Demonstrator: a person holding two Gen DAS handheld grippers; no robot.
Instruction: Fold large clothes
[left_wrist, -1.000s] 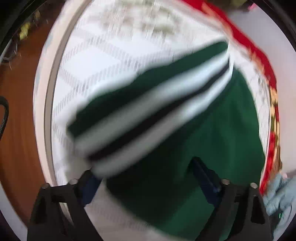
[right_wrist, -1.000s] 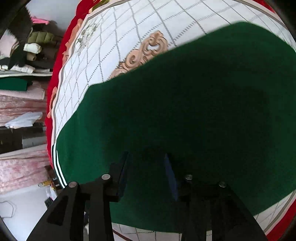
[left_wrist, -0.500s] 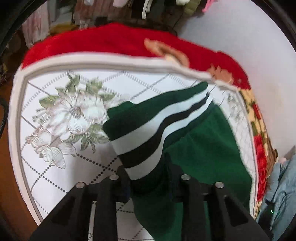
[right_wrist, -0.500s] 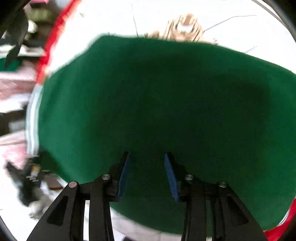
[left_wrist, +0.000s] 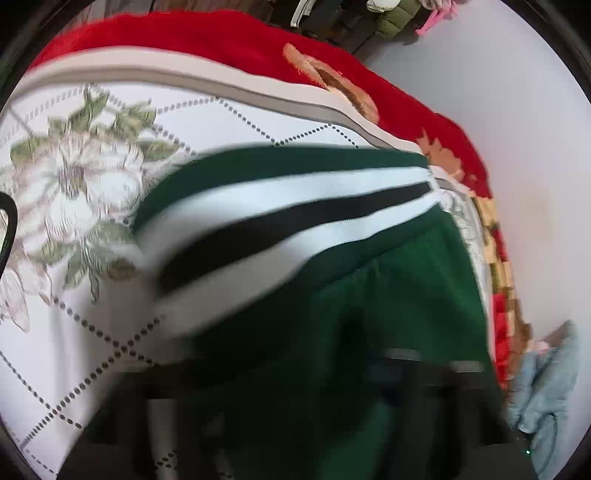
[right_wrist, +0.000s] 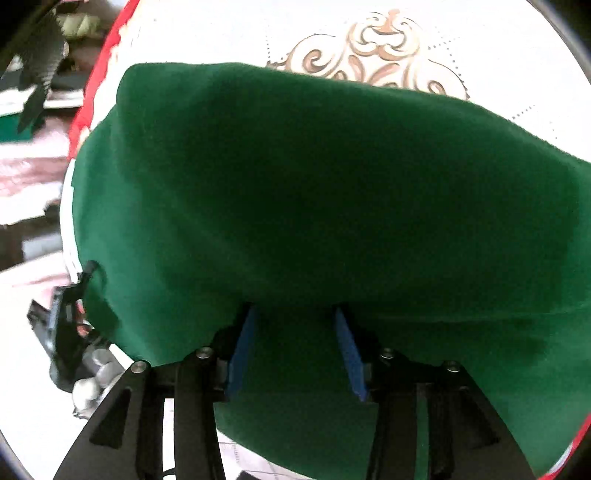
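While blur smears the left claw (left_wrist: 295, 398) so its grip cannot be told, green trousers (left_wrist: 388, 288) drape over it onto the white bedspread (left_wrist: 92, 332). Right claw (right_wrist: 295, 347) stands parted, trousers (right_wrist: 314, 192) bunched between and beyond its fingers.

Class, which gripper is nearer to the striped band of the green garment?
Left. The left gripper sits just below the striped band; the right gripper faces plain green garment, with only a sliver of stripe far off.
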